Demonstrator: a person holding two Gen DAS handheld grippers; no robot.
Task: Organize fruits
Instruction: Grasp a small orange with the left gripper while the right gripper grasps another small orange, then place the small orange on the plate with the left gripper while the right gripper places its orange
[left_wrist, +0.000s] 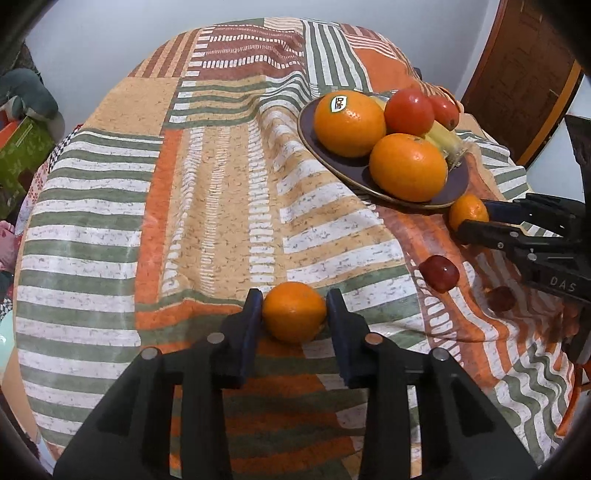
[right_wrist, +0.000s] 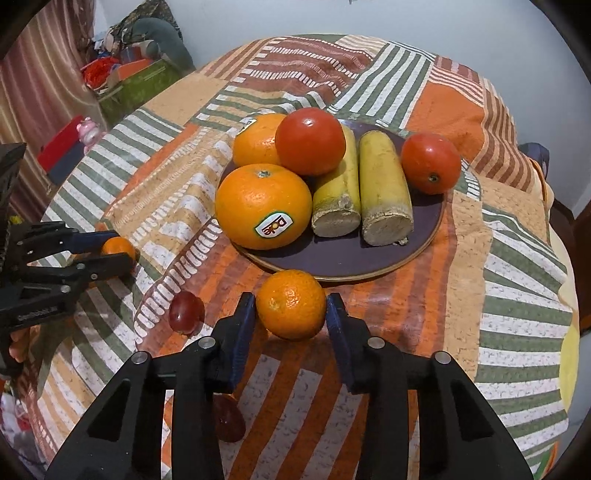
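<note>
My right gripper (right_wrist: 290, 308) clamps a mandarin (right_wrist: 291, 303) just short of the plate (right_wrist: 343, 264) straight ahead, while my left gripper (left_wrist: 294, 310) pinches another mandarin (left_wrist: 294, 312), the plate (left_wrist: 354, 173) up-right, well apart.

A patchwork tablecloth (left_wrist: 207, 192) in orange, green, white and brown stripes is covering the table and hanging in folds over its edges. A wooden door (left_wrist: 517, 74) is standing against the pale wall (left_wrist: 110, 37) on the right. On the left, a green box (right_wrist: 136, 88) is sitting among piled clutter, a grey stuffed toy (right_wrist: 162, 37) is resting above it, and a striped curtain (right_wrist: 40, 74) is hanging nearby.
</note>
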